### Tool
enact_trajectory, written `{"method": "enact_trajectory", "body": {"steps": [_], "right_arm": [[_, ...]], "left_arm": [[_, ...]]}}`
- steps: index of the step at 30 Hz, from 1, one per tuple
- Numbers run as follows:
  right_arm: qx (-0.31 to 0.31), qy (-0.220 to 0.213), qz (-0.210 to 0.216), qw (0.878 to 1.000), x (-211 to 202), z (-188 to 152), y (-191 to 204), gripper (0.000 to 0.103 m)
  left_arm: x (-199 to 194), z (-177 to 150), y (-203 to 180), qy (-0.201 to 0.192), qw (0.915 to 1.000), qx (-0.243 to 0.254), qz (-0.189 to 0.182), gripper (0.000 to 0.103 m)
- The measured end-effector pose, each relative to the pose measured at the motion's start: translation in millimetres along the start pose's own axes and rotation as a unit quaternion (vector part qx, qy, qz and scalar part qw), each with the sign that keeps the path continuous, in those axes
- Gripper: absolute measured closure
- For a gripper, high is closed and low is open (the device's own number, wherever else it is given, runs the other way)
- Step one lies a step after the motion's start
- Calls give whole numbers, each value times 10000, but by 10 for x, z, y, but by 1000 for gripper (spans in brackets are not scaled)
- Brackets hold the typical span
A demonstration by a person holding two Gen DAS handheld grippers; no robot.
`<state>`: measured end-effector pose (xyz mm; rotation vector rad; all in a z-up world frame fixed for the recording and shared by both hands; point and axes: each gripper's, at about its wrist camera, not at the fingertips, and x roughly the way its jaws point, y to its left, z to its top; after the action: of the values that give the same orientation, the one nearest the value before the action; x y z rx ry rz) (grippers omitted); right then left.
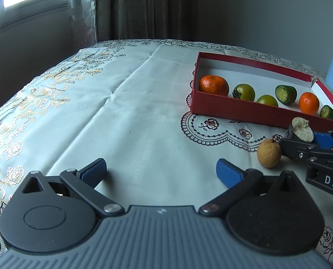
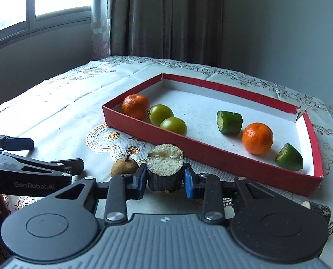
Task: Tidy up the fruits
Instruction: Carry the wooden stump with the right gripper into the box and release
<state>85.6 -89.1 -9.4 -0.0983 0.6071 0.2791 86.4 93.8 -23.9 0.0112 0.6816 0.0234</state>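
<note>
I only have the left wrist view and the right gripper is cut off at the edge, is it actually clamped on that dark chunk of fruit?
Observer: Yes. The right gripper is shut on the dark cut piece, one blue pad on each side.
Operator: Anything else loose near it?
Observer: Another dark cut piece lies on the tablecloth to its right, outside the red box.
Operator: What's in the box's near right corner?
Observer: A green wedge, lying beside the orange.
</note>
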Motion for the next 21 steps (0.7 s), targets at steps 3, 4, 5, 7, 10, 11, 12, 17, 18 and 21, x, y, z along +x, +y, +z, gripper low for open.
{"method": "enact_trajectory", "body": {"steps": [3, 4, 5, 7, 10, 11, 12, 17, 18, 21], "right_arm": [[51, -65, 4, 10000, -47, 3, -19, 71], [72, -103, -15, 9999, -70, 3, -29, 71], [97, -152, -31, 9998, -97, 9, -44, 71], [155, -270, -79, 9995, -162, 42, -88, 71], [218, -475, -260, 9983, -240, 152, -203, 71], [253, -519, -308, 9979, -249, 198, -255, 71], [293, -566, -356, 9973, -253, 243, -306, 71], [436, -737, -638, 9943, -170, 436, -507, 71], [442, -740, -673, 9940, -134, 459, -530, 71], [454, -708, -764, 9935, -11, 498, -566, 71]], "left_arm": [[-1, -1, 1, -1, 10000, 2, 1, 0], [0, -1, 1, -1, 10000, 1, 1, 0], [-1, -1, 1, 0, 10000, 2, 1, 0], [-1, -1, 3, 0, 10000, 2, 1, 0], [-1, -2, 4, 0, 10000, 2, 1, 0], [-1, -2, 3, 0, 10000, 2, 1, 0], [-2, -2, 4, -1, 10000, 3, 1, 0], [-4, -3, 6, 0, 10000, 2, 1, 0], [-4, -3, 5, 0, 10000, 1, 0, 0], [-4, -3, 5, 1, 10000, 5, 3, 0]]}}
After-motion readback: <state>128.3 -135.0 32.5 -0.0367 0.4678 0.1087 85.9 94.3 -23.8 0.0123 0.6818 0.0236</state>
